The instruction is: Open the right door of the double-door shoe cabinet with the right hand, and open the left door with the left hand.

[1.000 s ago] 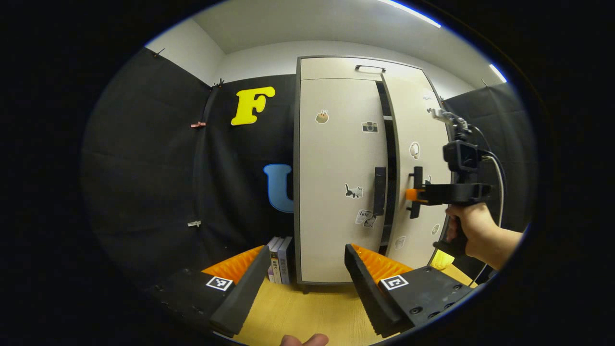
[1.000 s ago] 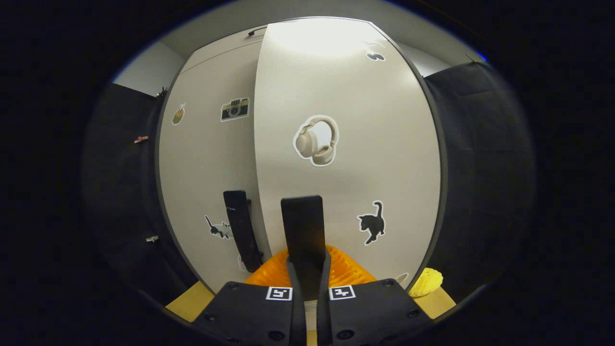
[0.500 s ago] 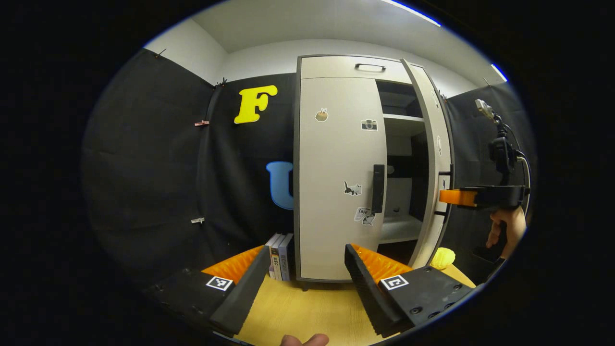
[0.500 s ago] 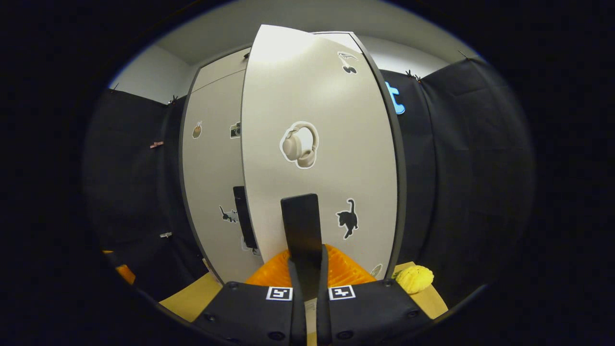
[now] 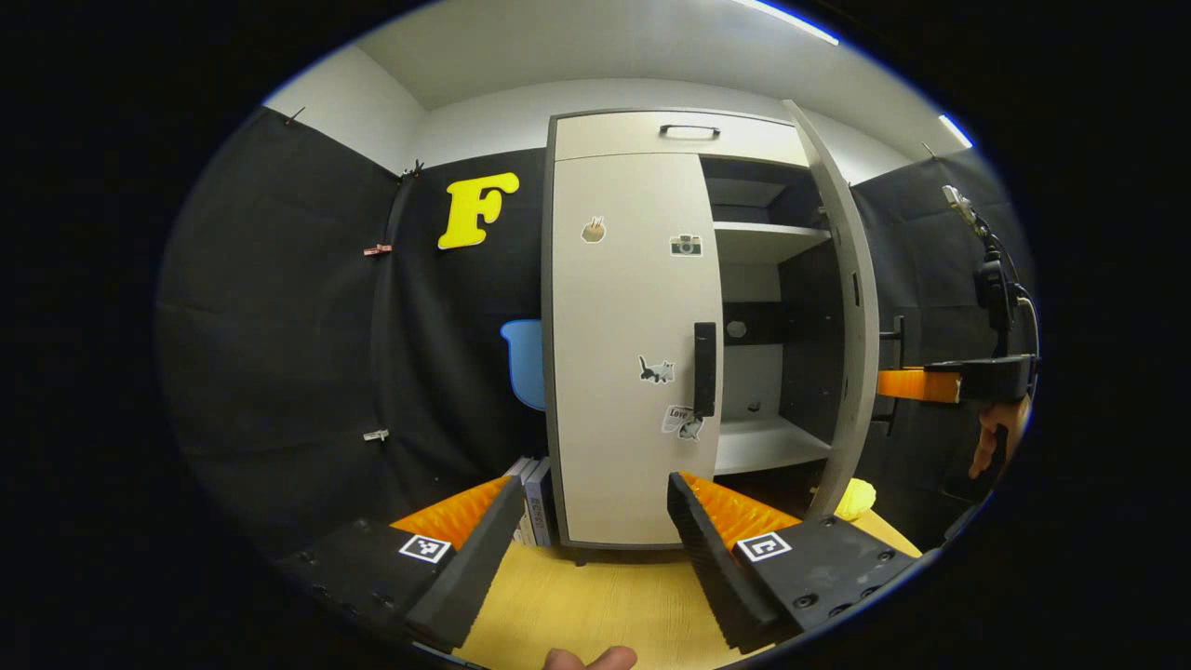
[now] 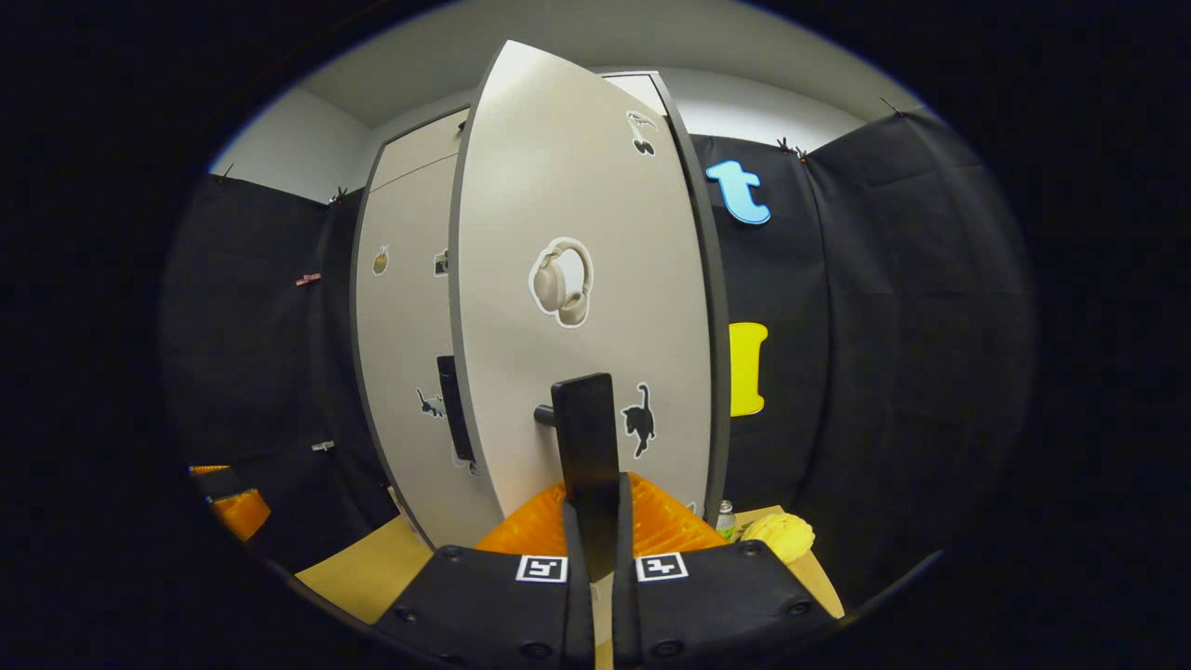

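The beige shoe cabinet (image 5: 633,140) stands on a wooden table. Its right door (image 5: 845,307) is swung wide open, baring shelves (image 5: 768,445). The left door (image 5: 623,354) is flat against the cabinet, its black handle (image 5: 704,369) free. In the right gripper view, my right gripper (image 6: 593,507) is shut on the right door's black handle (image 6: 584,433), in front of the right door (image 6: 577,279). In the left gripper view, the right gripper (image 5: 930,383) shows far right with a hand (image 5: 996,437). My left gripper (image 5: 586,521) is open, well short of the left door.
Several books (image 5: 538,493) stand left of the cabinet. A yellow object (image 5: 854,500) lies on the wooden table (image 5: 595,605) by the open door, also in the right gripper view as a yellow object (image 6: 780,535) beside a small bottle (image 6: 725,515). Black cloth walls surround.
The right door has swung from barely ajar to wide open, pulled by the right gripper shut on its handle. The left gripper has stayed open and nearly still.
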The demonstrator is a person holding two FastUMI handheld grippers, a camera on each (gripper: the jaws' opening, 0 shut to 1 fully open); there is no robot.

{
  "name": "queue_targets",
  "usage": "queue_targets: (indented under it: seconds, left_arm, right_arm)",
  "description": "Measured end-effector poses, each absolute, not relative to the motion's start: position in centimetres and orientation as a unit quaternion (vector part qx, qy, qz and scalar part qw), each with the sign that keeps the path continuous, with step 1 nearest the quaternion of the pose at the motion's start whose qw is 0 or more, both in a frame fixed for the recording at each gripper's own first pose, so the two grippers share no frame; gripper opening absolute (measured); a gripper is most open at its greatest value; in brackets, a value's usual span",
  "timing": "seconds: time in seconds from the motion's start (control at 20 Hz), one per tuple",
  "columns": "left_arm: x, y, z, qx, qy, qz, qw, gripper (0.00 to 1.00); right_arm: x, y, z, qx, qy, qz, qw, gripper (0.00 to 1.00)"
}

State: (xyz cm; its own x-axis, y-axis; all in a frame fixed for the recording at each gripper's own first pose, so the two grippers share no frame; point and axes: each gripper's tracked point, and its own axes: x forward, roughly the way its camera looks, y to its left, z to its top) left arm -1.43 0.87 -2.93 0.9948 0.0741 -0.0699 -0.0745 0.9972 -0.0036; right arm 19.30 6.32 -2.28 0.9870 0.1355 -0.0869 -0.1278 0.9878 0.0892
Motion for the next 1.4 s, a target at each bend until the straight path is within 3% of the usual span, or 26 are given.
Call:
queue_targets:
  seconds: [0.55,0.6,0.75,1.15,1.4]
  left_arm:
    - [-0.1,-3.7,-2.3,0.004,0.033,0.01,0.999,0.96]
    - [0.1,-3.9,-2.2,0.006,0.034,0.008,0.999,0.96]
    - [0.6,-4.6,-2.1,0.009,0.033,0.004,0.999,0.96]
    - [2.6,-6.9,-1.2,0.02,0.033,-0.019,0.999,0.94]
    - [6.1,-8.3,-0.9,0.01,0.043,-0.034,0.998,0.95]
  right_arm:
    - [18.9,0.6,-2.1,0.028,0.047,0.003,0.998,0.1]
    - [18.9,-0.1,-1.9,0.027,0.044,-0.003,0.999,0.06]
    - [18.7,1.7,-2.1,0.07,0.053,0.021,0.996,0.05]
    - [17.5,0.8,-2.1,0.056,0.055,0.013,0.997,0.09]
    - [16.3,1.3,-1.9,0.053,0.052,0.031,0.997,0.22]
